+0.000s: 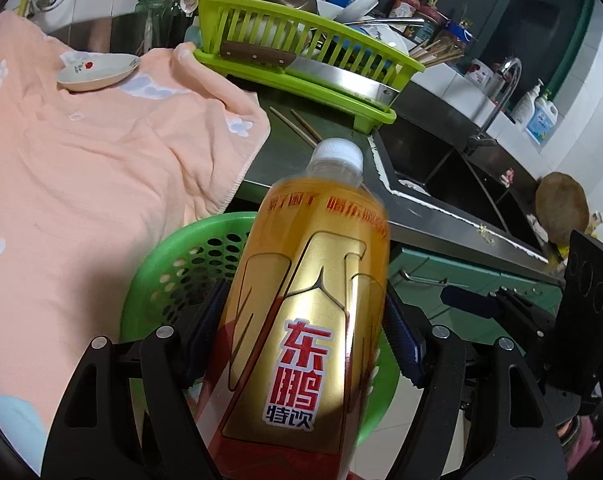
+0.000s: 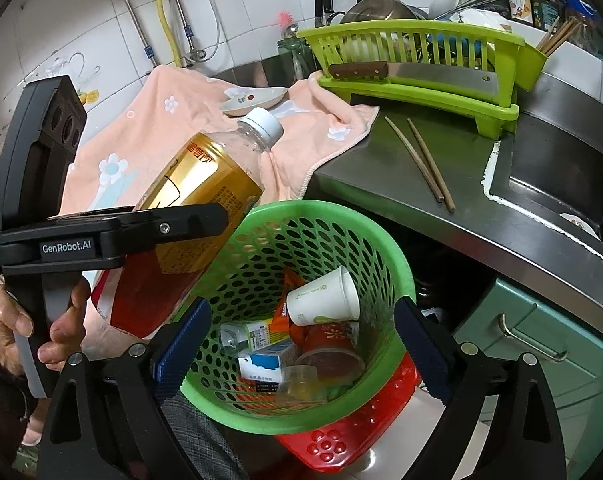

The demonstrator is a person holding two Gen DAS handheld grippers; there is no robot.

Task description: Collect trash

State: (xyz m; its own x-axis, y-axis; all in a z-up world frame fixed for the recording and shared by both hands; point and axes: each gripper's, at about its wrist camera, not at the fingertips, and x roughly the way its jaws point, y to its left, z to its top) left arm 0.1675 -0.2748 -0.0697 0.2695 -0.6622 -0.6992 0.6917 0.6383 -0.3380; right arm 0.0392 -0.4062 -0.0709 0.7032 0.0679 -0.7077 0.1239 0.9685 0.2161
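A gold-labelled drink bottle (image 1: pixel 309 300) with a white cap sits between my left gripper's (image 1: pixel 305 320) blue pads, which press on both its sides. In the right wrist view the same bottle (image 2: pixel 205 176) tilts above the left rim of a green mesh basket (image 2: pixel 341 216), with one black finger (image 2: pixel 197 216) across it. My right gripper (image 2: pixel 301 340) stands open over the basket, its pads apart on either side. Inside lie a paper cup (image 2: pixel 325 300), a small bottle (image 2: pixel 245 332), a carton (image 2: pixel 261 364) and a red cup (image 2: pixel 329 348).
A red basket (image 2: pixel 341 432) sits under the green one. On the steel counter lie two chopsticks (image 2: pixel 421 160), a peach towel (image 2: pixel 173 120) with a dish (image 2: pixel 253 100), and a lime dish rack (image 2: pixel 413 60) holding a cleaver. The sink (image 2: pixel 561 188) is at the right. A hand (image 2: pixel 21 320) grips the left tool.
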